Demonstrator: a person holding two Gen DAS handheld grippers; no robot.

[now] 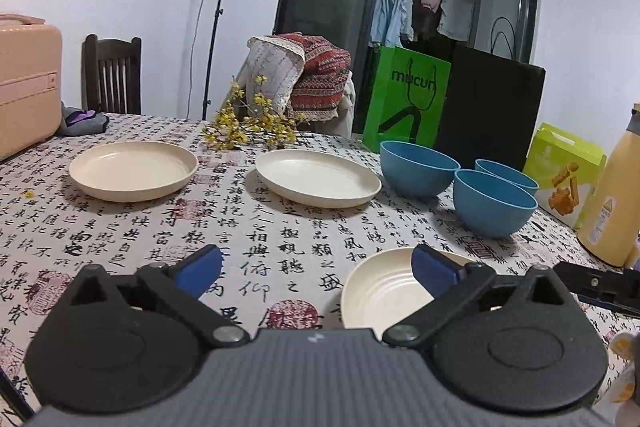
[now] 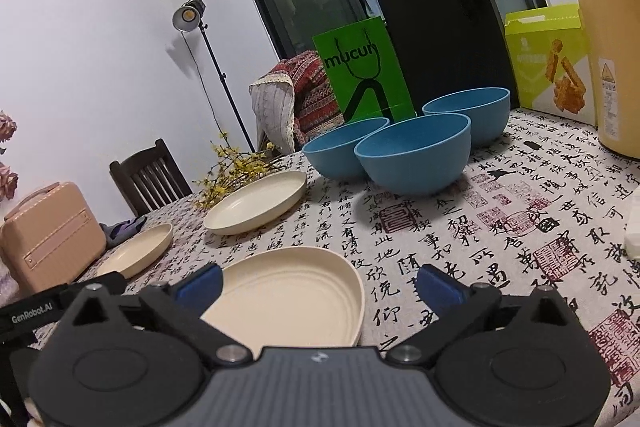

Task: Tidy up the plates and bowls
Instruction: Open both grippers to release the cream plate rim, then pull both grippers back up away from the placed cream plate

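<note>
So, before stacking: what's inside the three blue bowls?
The three blue bowls show bare blue inner walls with no contents visible; their bottoms are hidden behind the rims.

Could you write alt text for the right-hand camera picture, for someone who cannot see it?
An open right gripper hovers over a cream plate on a table with a calligraphy cloth. Behind lie two more cream plates and three blue bowls.
</note>
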